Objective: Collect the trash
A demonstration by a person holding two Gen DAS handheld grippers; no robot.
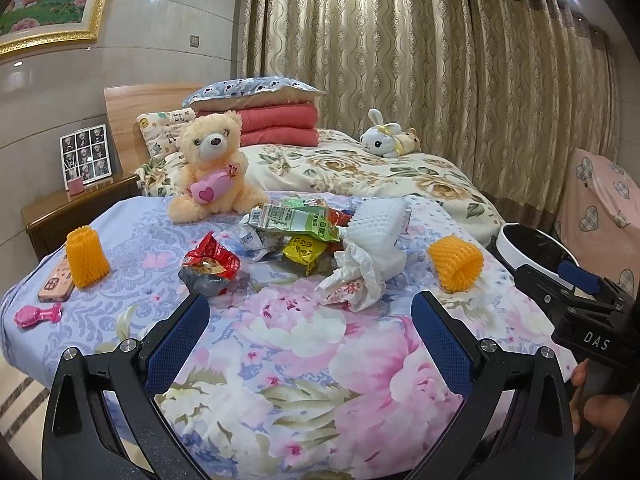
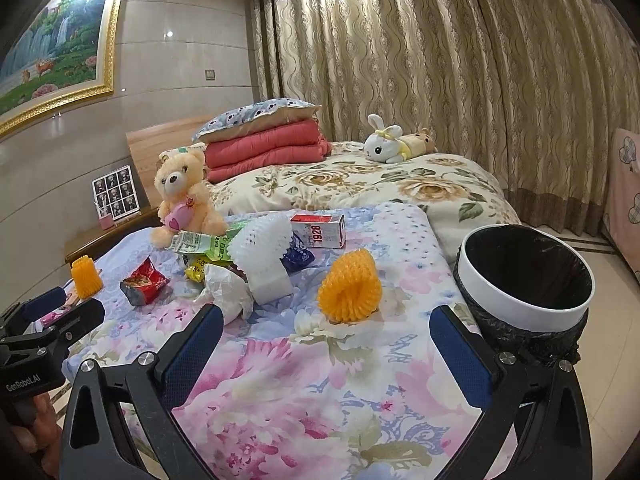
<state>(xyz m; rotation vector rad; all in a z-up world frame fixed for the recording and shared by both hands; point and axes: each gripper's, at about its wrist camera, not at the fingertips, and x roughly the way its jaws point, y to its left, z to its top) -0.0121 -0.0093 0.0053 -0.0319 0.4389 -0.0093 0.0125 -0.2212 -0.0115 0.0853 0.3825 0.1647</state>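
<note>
Warm, kinda dim indoor light from ceiling spots, glaring off the glossy wall [image 1: 48, 92] and the gold picture frame [image 2: 60, 100]. Heavy fisheye bending, black corners. Sharp overall; soft shadows under the trash.

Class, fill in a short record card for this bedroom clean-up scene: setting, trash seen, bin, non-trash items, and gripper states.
Setting: floral bedspread
Trash: red snack wrapper, crumpled tissue, orange foam net, white foam net
Bin: black-lined bin, right of the bed
Non-trash: teddy bear, phone
Left gripper: open
Right gripper: open
</note>
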